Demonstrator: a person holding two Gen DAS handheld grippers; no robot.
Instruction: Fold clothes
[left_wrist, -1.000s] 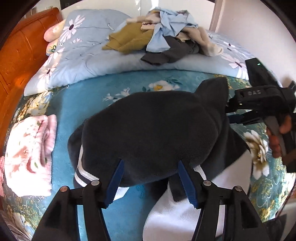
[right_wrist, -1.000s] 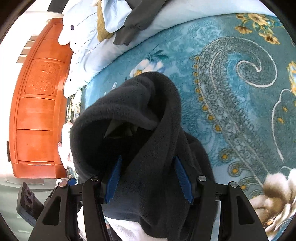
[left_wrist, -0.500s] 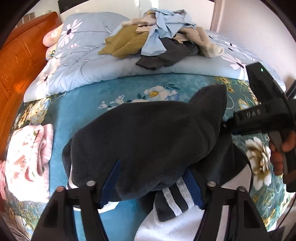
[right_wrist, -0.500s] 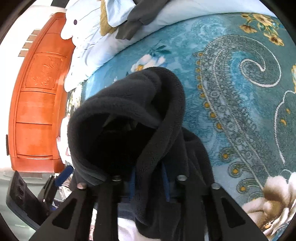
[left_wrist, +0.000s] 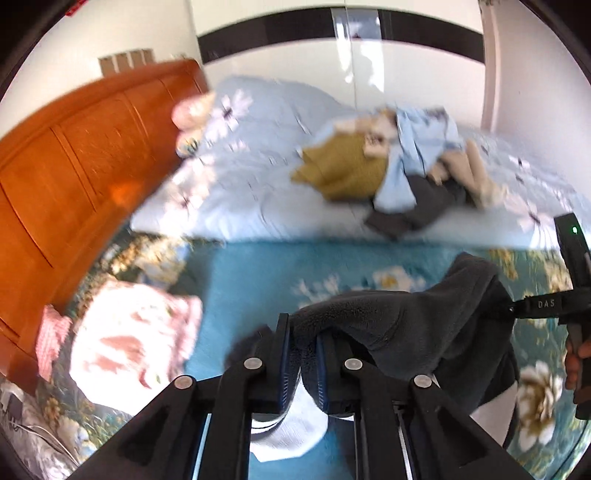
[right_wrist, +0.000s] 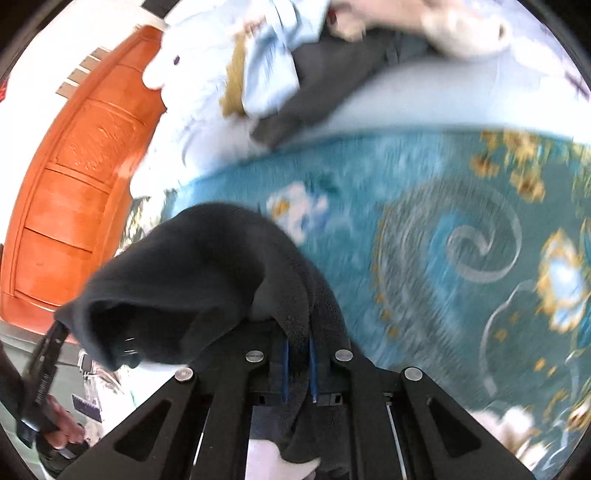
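A dark grey fleece garment (left_wrist: 413, 325) with white parts hangs between both grippers above the teal floral bedspread (left_wrist: 251, 273). My left gripper (left_wrist: 303, 354) is shut on one edge of the fleece. My right gripper (right_wrist: 297, 354) is shut on another edge of the garment (right_wrist: 207, 266). The right gripper also shows at the right edge of the left wrist view (left_wrist: 546, 306), pinching the fleece. A white part (left_wrist: 291, 432) hangs below the left gripper. Both views are motion-blurred.
A pile of unfolded clothes (left_wrist: 391, 170) lies on the light blue quilt (left_wrist: 258, 177) at the back. A folded pink floral item (left_wrist: 129, 339) lies at the left. An orange wooden headboard (left_wrist: 74, 173) stands at the left.
Both grippers have shut on the fleece garment and lifted it off the bed. The cameras have tilted up toward the headboard and wall.
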